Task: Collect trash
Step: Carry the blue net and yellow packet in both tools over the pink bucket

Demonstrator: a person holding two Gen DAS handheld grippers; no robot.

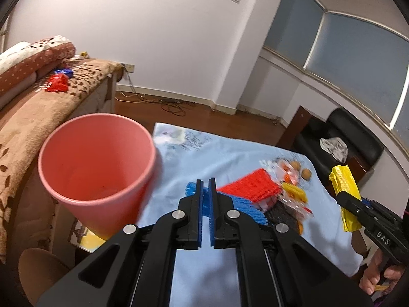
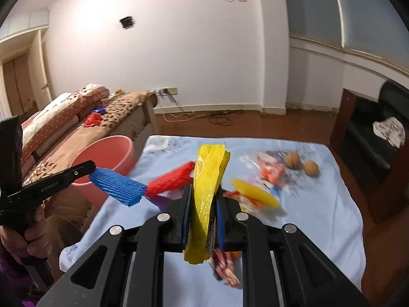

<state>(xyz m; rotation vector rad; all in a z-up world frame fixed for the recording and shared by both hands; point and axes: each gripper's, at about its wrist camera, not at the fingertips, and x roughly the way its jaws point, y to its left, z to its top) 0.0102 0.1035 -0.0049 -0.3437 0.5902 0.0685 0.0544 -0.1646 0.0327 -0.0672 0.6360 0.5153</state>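
My left gripper (image 1: 206,181) is shut on a blue foam net (image 1: 244,208), which the right wrist view (image 2: 116,185) shows held in the air just right of the pink bin (image 1: 97,168). My right gripper (image 2: 203,192) is shut on a yellow wrapper (image 2: 207,186), lifted above the table; it also shows in the left wrist view (image 1: 345,194). On the light blue cloth (image 2: 306,217) lie a red foam net (image 2: 170,179), a yellow foam net (image 2: 255,195), crumpled snack wrappers (image 2: 272,171) and two walnuts (image 2: 310,168).
A sofa with a brown leaf-pattern cover (image 1: 38,117) stands left of the bin, with red and blue trash (image 1: 57,83) on it. A black chair (image 2: 378,138) with a crumpled cloth stands to the right. Cables lie on the wooden floor by the wall.
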